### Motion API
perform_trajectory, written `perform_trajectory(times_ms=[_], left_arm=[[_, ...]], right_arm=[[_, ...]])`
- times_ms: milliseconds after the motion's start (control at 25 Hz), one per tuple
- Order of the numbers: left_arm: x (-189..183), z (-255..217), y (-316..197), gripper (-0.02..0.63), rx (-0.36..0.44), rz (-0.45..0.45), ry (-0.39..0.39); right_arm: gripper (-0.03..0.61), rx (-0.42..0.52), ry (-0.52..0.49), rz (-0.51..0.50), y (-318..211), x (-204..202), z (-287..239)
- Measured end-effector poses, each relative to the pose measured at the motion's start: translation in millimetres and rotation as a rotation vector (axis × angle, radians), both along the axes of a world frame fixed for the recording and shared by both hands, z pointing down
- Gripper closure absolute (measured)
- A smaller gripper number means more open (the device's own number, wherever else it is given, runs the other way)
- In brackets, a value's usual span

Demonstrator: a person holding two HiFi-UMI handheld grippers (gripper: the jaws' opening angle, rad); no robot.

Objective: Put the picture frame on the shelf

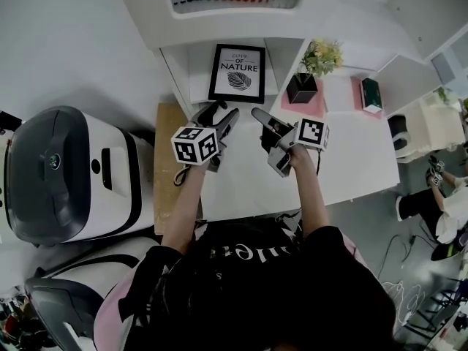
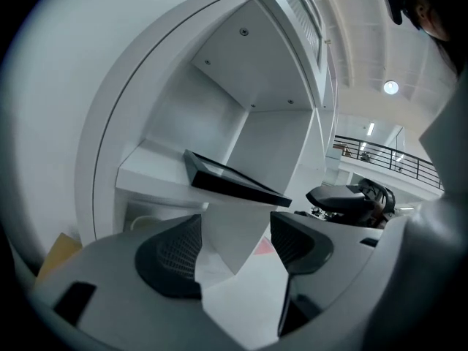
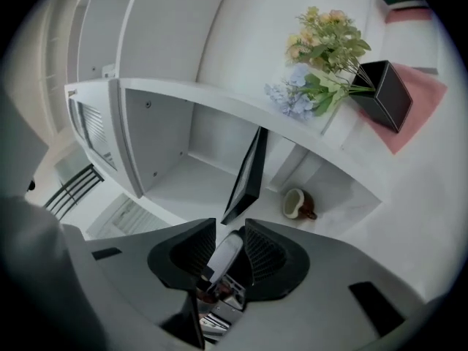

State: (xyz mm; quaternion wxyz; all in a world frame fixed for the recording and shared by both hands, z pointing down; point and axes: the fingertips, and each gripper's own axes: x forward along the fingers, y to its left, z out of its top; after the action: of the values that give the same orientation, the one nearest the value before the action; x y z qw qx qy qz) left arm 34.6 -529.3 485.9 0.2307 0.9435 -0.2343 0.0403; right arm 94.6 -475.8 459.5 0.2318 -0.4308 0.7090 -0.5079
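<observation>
The black picture frame (image 1: 236,73) with a leaf print stands upright in an open cubby of the white shelf unit (image 1: 179,75). It appears edge-on in the left gripper view (image 2: 234,181) and in the right gripper view (image 3: 248,174). My left gripper (image 1: 219,112) hovers over the white table (image 1: 351,156), a short way in front of the frame, open and empty (image 2: 235,243). My right gripper (image 1: 260,115) is beside it, also short of the shelf. Its jaws stand a narrow gap apart with nothing held (image 3: 230,251); the left gripper shows beyond that gap.
A plant in a black pot (image 1: 311,68) stands on a pink mat (image 1: 311,107) right of the frame, with a green object (image 1: 371,93) further right. A mug (image 3: 298,203) lies in a lower cubby. A white-and-grey machine (image 1: 66,170) stands left of the table.
</observation>
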Motion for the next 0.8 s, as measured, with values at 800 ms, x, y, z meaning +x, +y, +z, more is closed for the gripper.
perform_trajectory(times_ms=[800], left_arm=[[-22.8,-34.2,123.5,0.324,0.096,0.102,-0.027]], right_arm=[[0.457,0.2,0.563,0.03,80.3,-1.5,-41.8]])
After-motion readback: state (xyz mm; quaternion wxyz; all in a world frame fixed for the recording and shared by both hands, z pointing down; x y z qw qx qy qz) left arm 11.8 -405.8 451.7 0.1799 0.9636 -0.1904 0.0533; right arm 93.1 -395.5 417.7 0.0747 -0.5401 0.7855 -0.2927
